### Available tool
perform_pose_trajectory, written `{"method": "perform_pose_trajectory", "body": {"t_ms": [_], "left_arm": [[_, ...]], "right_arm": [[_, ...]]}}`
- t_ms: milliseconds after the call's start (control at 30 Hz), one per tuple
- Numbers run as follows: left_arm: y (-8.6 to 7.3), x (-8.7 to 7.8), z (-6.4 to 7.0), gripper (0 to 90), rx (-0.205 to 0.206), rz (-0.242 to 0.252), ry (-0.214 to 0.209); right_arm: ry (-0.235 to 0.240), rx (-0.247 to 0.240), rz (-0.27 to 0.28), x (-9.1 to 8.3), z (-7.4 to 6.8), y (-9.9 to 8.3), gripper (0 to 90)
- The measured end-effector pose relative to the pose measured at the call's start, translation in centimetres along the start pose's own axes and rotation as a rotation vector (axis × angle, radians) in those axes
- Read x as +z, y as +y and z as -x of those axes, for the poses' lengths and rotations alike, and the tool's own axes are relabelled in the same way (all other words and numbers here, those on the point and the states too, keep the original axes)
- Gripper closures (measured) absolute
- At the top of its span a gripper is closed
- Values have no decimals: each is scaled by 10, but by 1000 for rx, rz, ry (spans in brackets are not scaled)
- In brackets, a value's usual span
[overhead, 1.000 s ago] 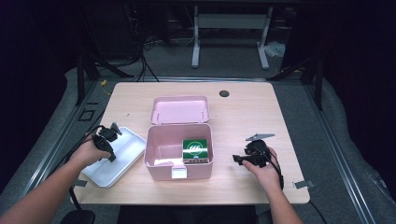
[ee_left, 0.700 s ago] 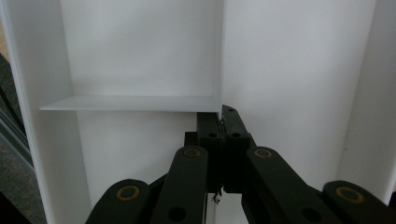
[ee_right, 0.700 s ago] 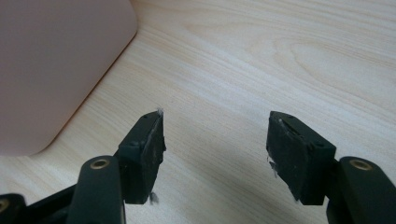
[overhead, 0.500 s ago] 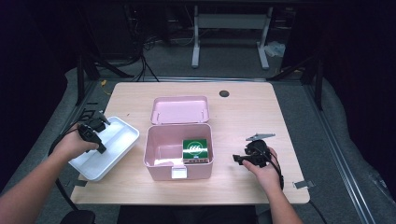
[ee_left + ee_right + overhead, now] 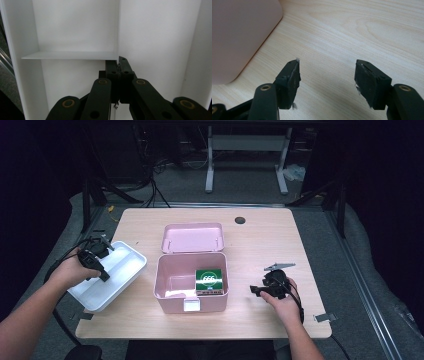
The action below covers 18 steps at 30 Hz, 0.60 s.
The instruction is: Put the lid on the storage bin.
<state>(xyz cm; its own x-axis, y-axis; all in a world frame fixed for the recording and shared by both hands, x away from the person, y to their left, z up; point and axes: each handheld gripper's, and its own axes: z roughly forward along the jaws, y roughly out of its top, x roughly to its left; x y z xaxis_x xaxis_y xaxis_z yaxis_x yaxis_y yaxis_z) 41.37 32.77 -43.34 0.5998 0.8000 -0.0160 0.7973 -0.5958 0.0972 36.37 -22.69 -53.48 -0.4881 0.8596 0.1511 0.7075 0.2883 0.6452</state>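
Note:
A white divided tray (image 5: 122, 265) sits at the table's left edge, partly over the rim. My left gripper (image 5: 104, 277) is shut on it. In the left gripper view the jaws (image 5: 119, 62) pinch the tray's thin inner divider (image 5: 118, 30), with white compartments on both sides. An open pink box (image 5: 170, 282) stands mid-table with a green packet (image 5: 209, 281) inside and its lid (image 5: 192, 237) lying behind. My right gripper (image 5: 255, 290) rests on the wood to the right of the box, open and with nothing in it (image 5: 327, 72). The pink box wall (image 5: 239, 37) is at its left.
A dark round hole (image 5: 240, 220) lies in the wooden tabletop (image 5: 260, 250) near the far edge. A small grey strip (image 5: 322, 317) is stuck at the front right corner. Bare wood runs along the table's right half. Cables and a stand are on the floor beyond.
My left gripper has pulled the white tray leftward and slightly away, turning it, so it now hangs over the left table edge. The right gripper has stayed put.

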Motion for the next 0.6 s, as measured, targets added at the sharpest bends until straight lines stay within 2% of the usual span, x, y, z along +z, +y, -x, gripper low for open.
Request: {"method": "perform_pose_trajectory", "body": {"t_ms": [67,300,500,600], "left_arm": [[2,-6,2,892,57,4,13],[6,-30,9,891,183,21,30],[11,-47,17,891,246,25,38],[14,-53,22,892,261,30,41]], "right_arm": [[-1,1,-4,0,0,0,364],[0,3,-9,0,0,0,365],[2,2,-7,1,0,0,364],[-6,5,-8,1,0,0,365]]}}
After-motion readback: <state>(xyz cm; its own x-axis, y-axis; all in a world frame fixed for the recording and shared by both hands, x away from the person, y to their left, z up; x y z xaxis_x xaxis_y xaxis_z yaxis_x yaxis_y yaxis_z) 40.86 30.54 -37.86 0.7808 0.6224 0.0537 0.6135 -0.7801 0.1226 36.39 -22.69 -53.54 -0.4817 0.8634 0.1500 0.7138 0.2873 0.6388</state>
